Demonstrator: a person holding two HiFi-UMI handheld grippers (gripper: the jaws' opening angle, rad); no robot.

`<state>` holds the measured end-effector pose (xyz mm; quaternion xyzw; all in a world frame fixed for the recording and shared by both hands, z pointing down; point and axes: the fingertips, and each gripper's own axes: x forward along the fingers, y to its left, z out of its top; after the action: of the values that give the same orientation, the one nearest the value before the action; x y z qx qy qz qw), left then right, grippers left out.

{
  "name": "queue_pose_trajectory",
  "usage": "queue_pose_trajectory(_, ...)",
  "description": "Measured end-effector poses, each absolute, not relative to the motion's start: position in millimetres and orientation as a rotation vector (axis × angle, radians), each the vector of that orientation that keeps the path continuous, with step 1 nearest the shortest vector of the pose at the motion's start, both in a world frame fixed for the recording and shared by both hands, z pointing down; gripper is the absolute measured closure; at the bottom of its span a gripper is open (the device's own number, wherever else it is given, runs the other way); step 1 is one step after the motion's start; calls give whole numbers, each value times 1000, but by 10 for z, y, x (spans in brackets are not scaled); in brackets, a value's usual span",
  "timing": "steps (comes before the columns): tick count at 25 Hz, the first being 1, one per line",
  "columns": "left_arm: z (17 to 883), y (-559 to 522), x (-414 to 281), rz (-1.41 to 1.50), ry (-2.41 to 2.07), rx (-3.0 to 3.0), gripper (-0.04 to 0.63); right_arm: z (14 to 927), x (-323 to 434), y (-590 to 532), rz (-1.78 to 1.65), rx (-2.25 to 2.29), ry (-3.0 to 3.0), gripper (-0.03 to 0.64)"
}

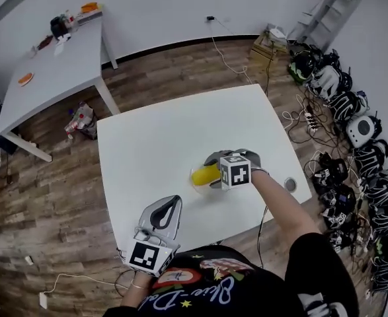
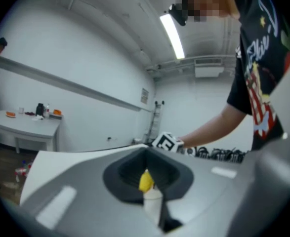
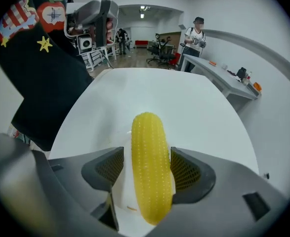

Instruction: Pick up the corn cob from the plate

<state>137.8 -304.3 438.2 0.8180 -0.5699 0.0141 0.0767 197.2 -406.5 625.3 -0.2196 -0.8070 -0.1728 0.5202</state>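
Note:
A yellow corn cob [image 1: 205, 174] lies on a small white plate [image 1: 197, 189] near the front of the white table. My right gripper [image 1: 213, 172] points steeply down over it. In the right gripper view the corn cob [image 3: 151, 167] sits lengthwise between the dark pads; the plate [image 3: 120, 186] shows in the gap beside the left pad, so the right gripper [image 3: 147, 168] is open around it. My left gripper [image 1: 170, 207] hovers at the table's front edge, left of the plate, shut and holding nothing. Its own view catches the corn cob [image 2: 145, 180] through a thin slit between the jaws.
The white table [image 1: 180, 131] carries a small round grey disc [image 1: 290, 184] by its right edge. A second white table [image 1: 48, 71] with small items stands at the back left. Cables and a row of headsets [image 1: 352, 144] line the floor on the right.

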Motion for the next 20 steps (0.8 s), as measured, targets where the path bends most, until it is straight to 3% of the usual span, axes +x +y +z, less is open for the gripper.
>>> queue_pose_trajectory(10, 4362, -3154, 1182, 78, -1868, 2351, 597, 6396, 1868, -4063, -234, -526, -2045, 353)
queue_pose_trajectory(14, 4298, -3185, 1163, 83, -1832, 2400, 597, 6225, 1939, -4065, -267, -364, -2155, 356)
queue_pose_trajectory(20, 4264, -3217, 1180, 88, -1784, 2459, 597, 5563, 2070, -3860, -41, -27, -2485, 356)
